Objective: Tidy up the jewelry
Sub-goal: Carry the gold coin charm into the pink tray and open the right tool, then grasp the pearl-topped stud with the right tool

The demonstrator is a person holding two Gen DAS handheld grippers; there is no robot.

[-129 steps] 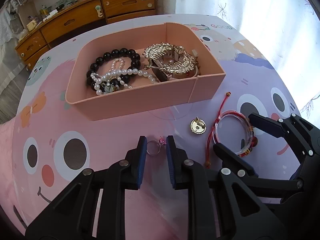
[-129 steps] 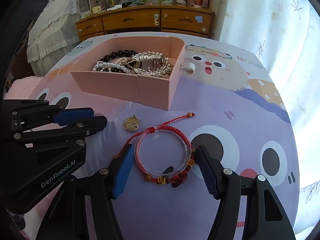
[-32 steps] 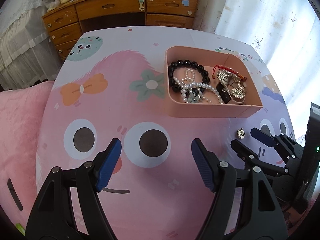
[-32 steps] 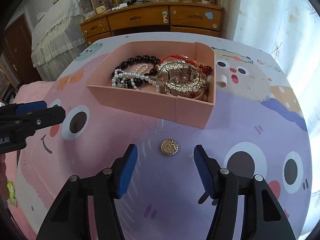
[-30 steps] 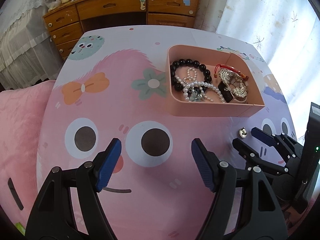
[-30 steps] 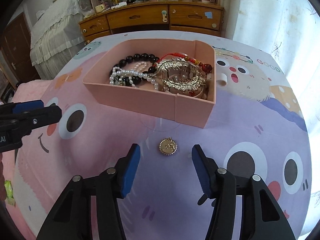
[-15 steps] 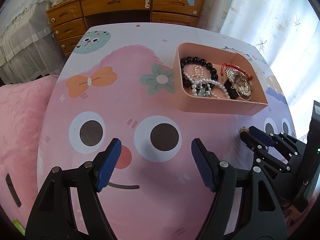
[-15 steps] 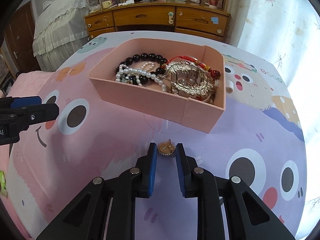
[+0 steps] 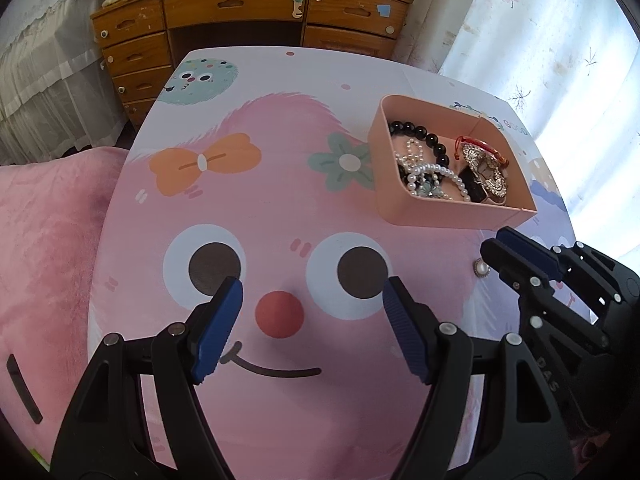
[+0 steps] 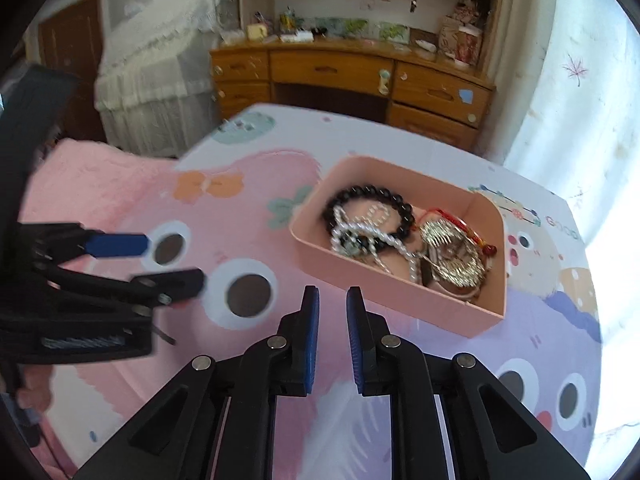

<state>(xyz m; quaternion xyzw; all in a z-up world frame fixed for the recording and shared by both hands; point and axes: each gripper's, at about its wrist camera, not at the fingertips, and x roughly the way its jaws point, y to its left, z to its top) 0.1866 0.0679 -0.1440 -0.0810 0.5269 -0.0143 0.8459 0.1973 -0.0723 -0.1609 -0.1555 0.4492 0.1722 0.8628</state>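
Hovering wide open and empty over the cartoon tablecloth (image 9: 280, 208) lettered "GOOD", the left gripper (image 9: 312, 286) flanks the right gripper (image 10: 331, 292), whose narrow jaws are closing on nothing visible, the round pendant (image 9: 481, 268) just beside its tip, near the pink box (image 9: 440, 216)

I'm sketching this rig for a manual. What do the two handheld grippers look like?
Both match. The left gripper and right gripper each have two black plastic fingers built of angular, cut-out links joined by silver rivets, ending in ribbed blue pads. The right one's side shows faint raised lettering, unreadable here. No cables or sleeves show.
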